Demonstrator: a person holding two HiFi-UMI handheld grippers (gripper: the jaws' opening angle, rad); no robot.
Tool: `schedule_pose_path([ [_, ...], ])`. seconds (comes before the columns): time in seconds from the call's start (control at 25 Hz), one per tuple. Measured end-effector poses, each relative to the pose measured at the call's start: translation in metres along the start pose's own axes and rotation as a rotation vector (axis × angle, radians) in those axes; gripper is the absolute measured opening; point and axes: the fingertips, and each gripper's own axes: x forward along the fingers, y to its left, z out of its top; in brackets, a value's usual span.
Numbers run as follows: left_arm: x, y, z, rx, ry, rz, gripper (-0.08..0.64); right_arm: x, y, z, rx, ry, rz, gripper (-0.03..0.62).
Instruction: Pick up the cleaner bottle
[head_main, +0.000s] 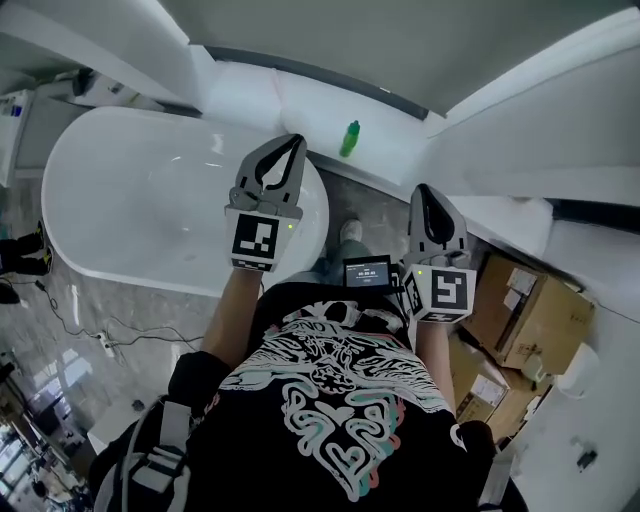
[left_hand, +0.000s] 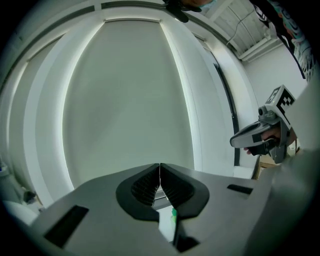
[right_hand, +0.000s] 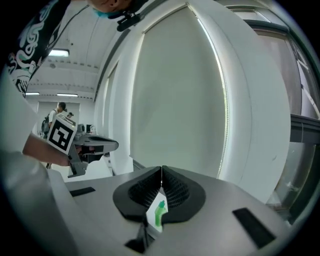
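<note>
While green bottle (head_main: 349, 139) stands on white ledge (head_main: 260, 105) behind bathtub (head_main: 130, 190), left gripper (head_main: 295, 142) and right gripper (head_main: 423, 190) show jaws pressed together, empty; spread one, pinch bottle mid-body.

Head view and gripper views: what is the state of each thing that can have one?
cleaner bottle: upright on the white ledge, not held.
left gripper: shut, nothing between the jaws.
right gripper: shut, nothing between the jaws.
bathtub: empty, no water visible.
small screen: lit.
</note>
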Motion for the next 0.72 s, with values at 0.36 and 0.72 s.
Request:
schedule_pose_path([
  [0.36,0.016,0.003,-0.005,-0.028,-0.046,0.009,0.017,0.041,-0.019,-0.018,0.011,0.065,-0.012,0.028],
  [0.72,0.035,0.001,-0.074,-0.1,0.079,0.041,0.017,0.079,-0.015,-0.061,-0.004,0.106,0.053,0.028],
])
